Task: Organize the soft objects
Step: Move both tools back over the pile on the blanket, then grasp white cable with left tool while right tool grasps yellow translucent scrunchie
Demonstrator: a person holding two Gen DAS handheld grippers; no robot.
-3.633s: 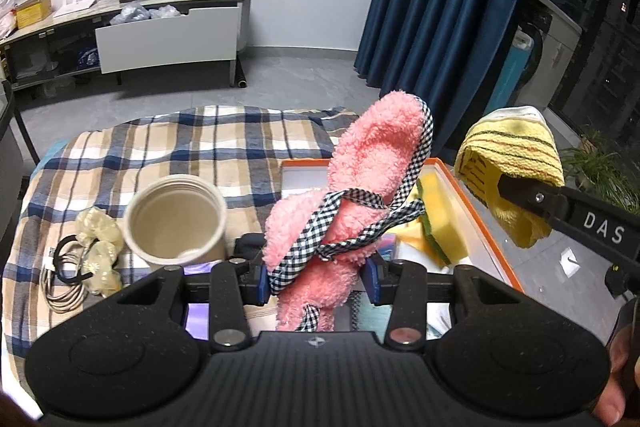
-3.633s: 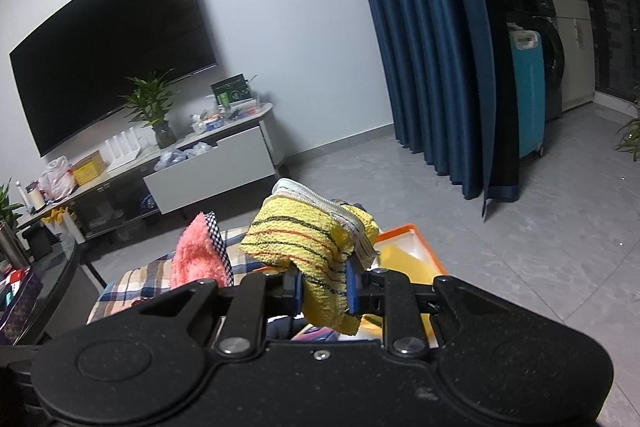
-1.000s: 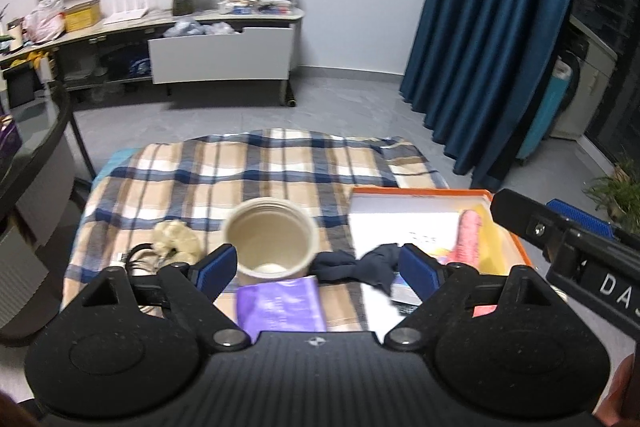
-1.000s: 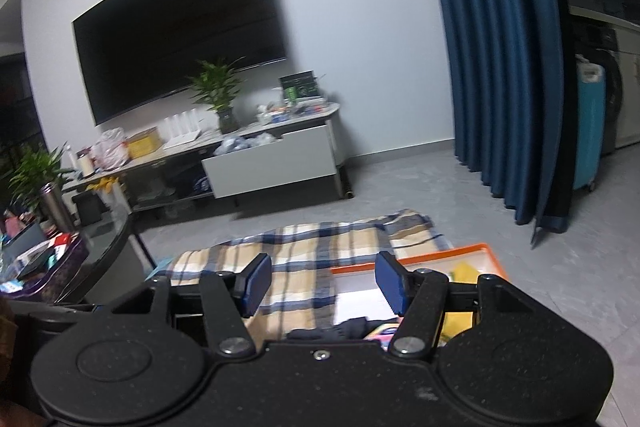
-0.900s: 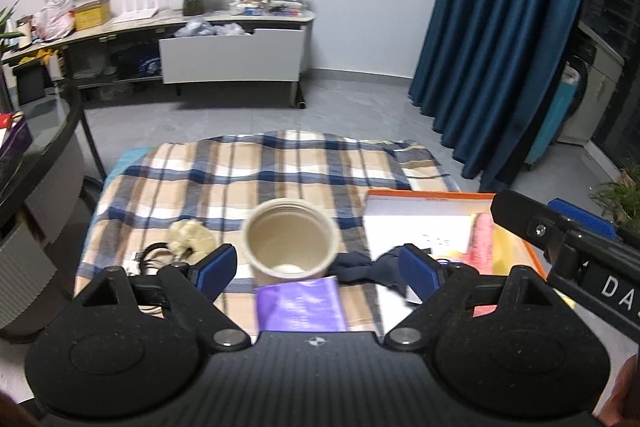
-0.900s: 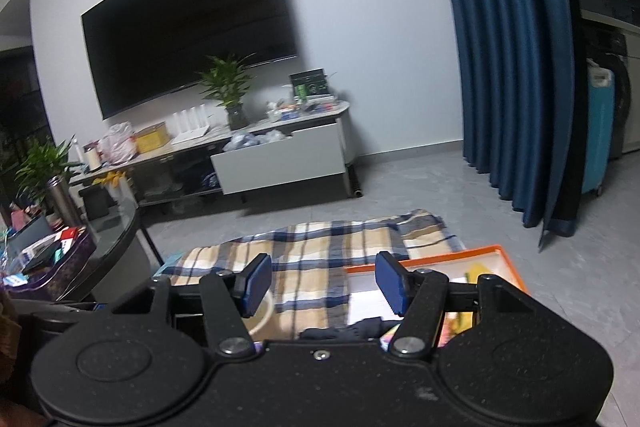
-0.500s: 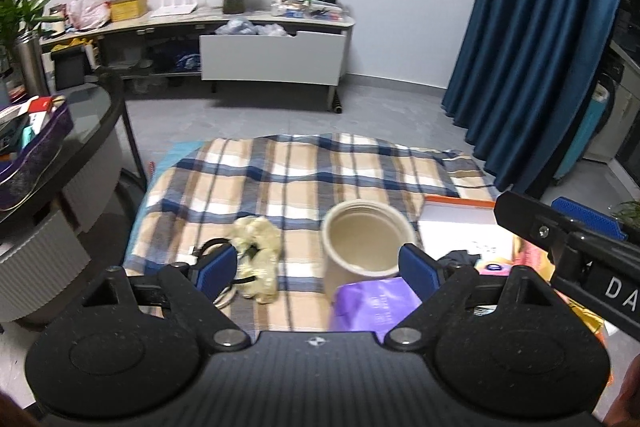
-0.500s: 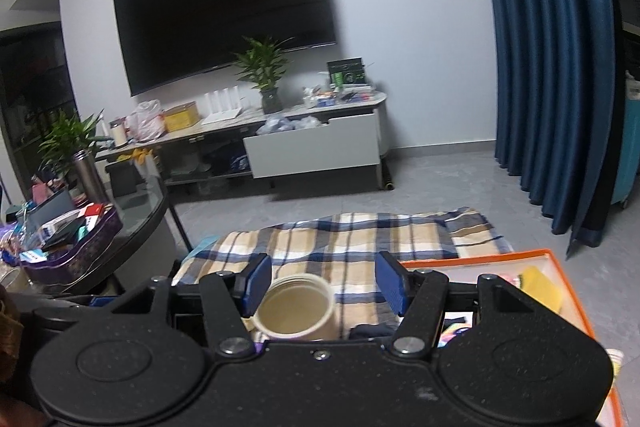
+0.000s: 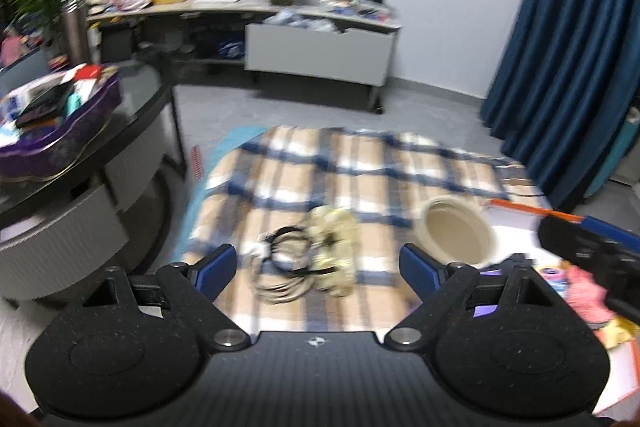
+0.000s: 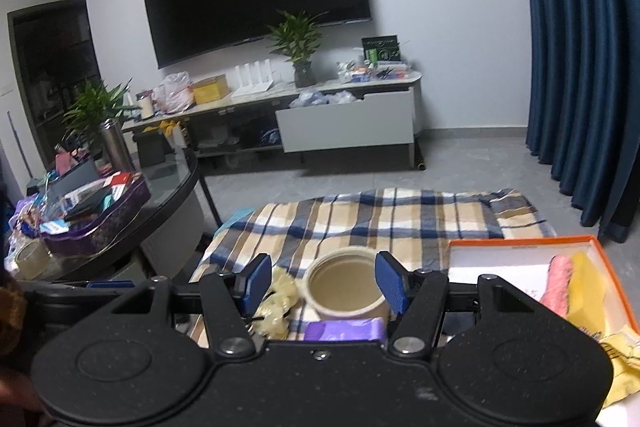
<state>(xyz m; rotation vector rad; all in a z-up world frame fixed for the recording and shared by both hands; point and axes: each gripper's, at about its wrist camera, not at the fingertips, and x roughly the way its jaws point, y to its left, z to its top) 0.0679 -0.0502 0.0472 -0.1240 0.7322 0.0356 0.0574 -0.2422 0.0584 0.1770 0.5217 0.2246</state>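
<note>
Both claws open, nothing between pads: left claw [image 9: 316, 269] aimed at pale yellow fuzzy soft bundle [image 9: 334, 251] on plaid-cloth surface [image 9: 360, 163], touching coiled black-and-white cable [image 9: 282, 263], likely next pick. Right claw [image 10: 322, 285] framing cream round open jar [image 10: 346, 285]. Pink fluffy roll [image 10: 558, 287] and yellow sponge [image 10: 586, 291] already in orange-rimmed tray [image 10: 520, 239], clear only in right view; cable clear only in left.

The wide-open left gripper [image 9: 316, 269] hung over a beige-and-blue plaid cloth [image 9: 360, 171]. Beneath lay a coiled grey cable [image 9: 282, 269] touching a pale yellow fluffy bundle [image 9: 334, 247] (blurred); a cream cylindrical pot [image 9: 456, 237] stood right.
</note>
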